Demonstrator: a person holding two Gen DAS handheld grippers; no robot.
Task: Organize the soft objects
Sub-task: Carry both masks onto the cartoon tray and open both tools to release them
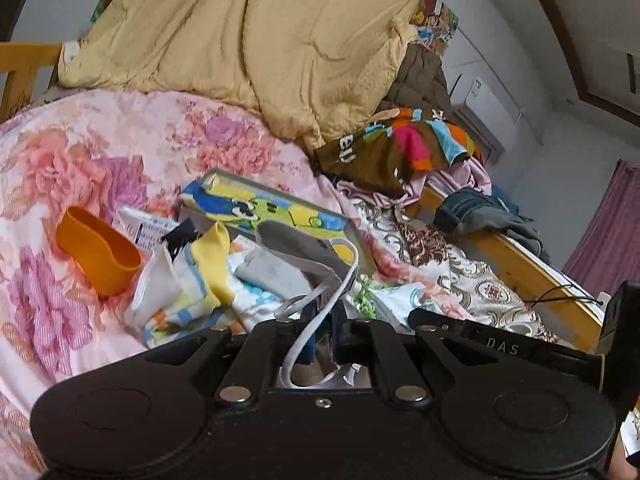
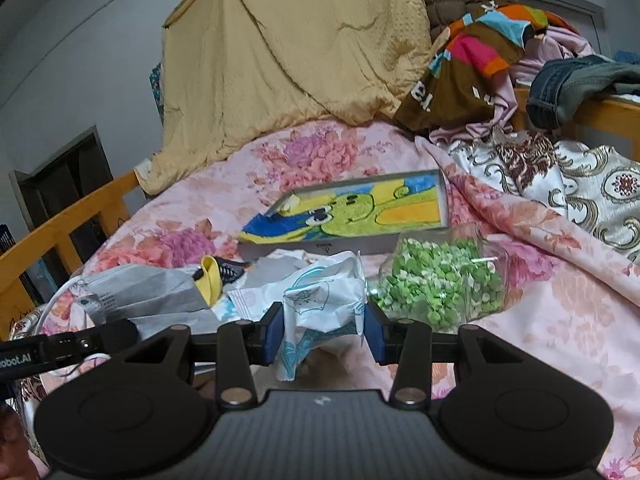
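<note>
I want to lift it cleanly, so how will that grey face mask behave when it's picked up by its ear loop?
The grey face mask will likely flop: it already sags from the white ear loop in the left gripper. It looks thin, so probably very light. The loop may stretch, so it could swing.

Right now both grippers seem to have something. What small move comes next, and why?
Probably carry the grey face mask over the shallow box and let go. The left gripper is shut on its white ear loop, and the box already holds a folded cartoon towel. The right gripper grips a crumpled white wrapper.
</note>
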